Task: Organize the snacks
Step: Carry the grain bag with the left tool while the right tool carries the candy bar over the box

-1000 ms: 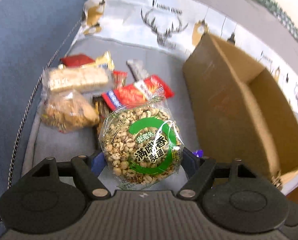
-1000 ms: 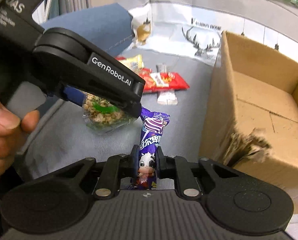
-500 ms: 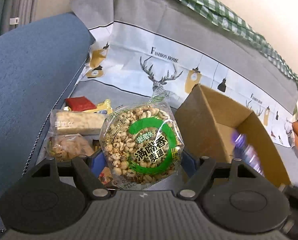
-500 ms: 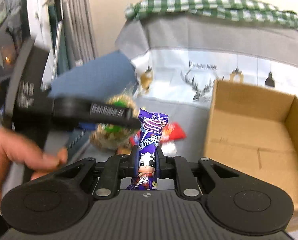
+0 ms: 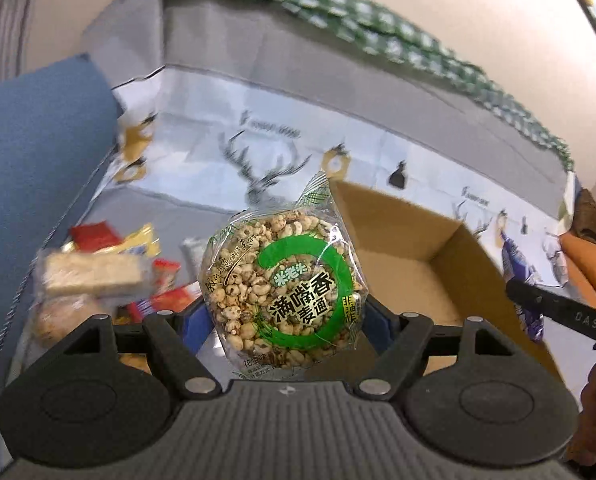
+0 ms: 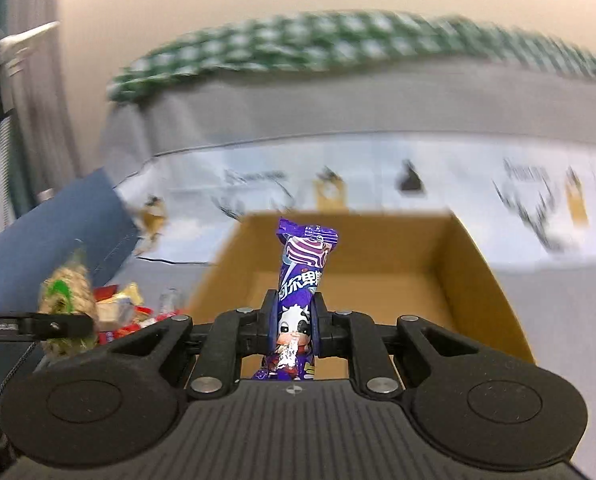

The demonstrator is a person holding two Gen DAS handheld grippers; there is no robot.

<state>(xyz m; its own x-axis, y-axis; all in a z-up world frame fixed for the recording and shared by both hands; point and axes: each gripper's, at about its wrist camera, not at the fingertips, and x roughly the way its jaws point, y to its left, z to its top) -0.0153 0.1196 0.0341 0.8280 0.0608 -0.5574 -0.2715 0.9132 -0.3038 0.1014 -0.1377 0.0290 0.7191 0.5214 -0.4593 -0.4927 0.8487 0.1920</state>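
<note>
My left gripper [image 5: 284, 312] is shut on a round puffed-grain cake in a clear wrapper with a green ring [image 5: 286, 288], held up in the air left of the open cardboard box [image 5: 401, 240]. My right gripper [image 6: 294, 320] is shut on a purple candy packet with a cartoon cow [image 6: 301, 272], which stands upright in front of the cardboard box [image 6: 377, 272]. The purple packet [image 5: 521, 280] and the right gripper's black finger also show at the right edge of the left wrist view. The grain cake [image 6: 68, 304] in the left gripper shows at the left of the right wrist view.
A pile of snacks [image 5: 98, 276] lies on the grey sofa seat, left of the box: a pale wafer pack, red and yellow packets, a bag of biscuits. A blue cushion [image 5: 26, 168] rises on the left. A deer-print cover [image 5: 266, 160] drapes the backrest.
Both grippers rose off the seat with their snacks. The right gripper swung right to face the box; the left gripper tilted up, so the snack pile dropped lower and left in its view.
</note>
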